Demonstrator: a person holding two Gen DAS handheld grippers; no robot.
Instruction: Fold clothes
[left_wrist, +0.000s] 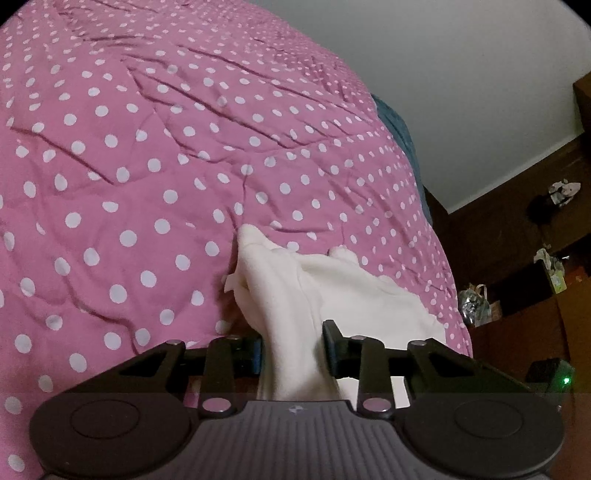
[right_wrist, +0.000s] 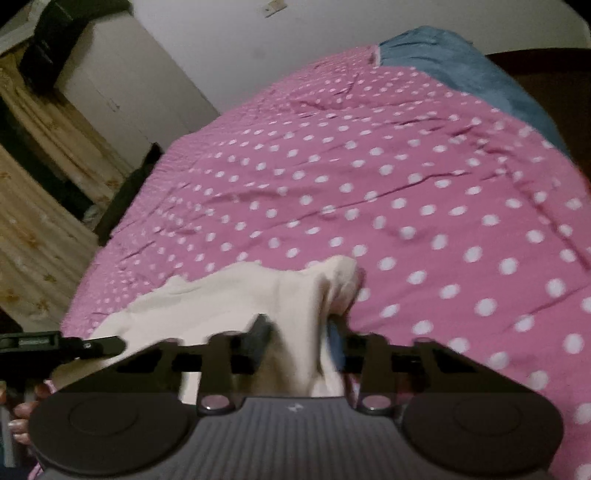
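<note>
A cream-white garment (left_wrist: 332, 280) lies bunched on a pink bedspread with white dots (left_wrist: 147, 166). In the left wrist view its fabric runs up between the fingers of my left gripper (left_wrist: 293, 347), which is shut on it. The right wrist view shows the same garment (right_wrist: 207, 295) spread to the left on the bedspread (right_wrist: 406, 184). A raised fold of it is pinched in my right gripper (right_wrist: 297, 336), also shut on it. The cloth below both grippers is hidden.
A blue blanket (right_wrist: 461, 62) lies at the far end of the bed. Dark wooden furniture with clutter (left_wrist: 517, 258) stands to the right of the bed. A curtain (right_wrist: 37, 184) and a pale cupboard (right_wrist: 122, 92) stand to its left. A hand (right_wrist: 26, 413) shows at the lower left.
</note>
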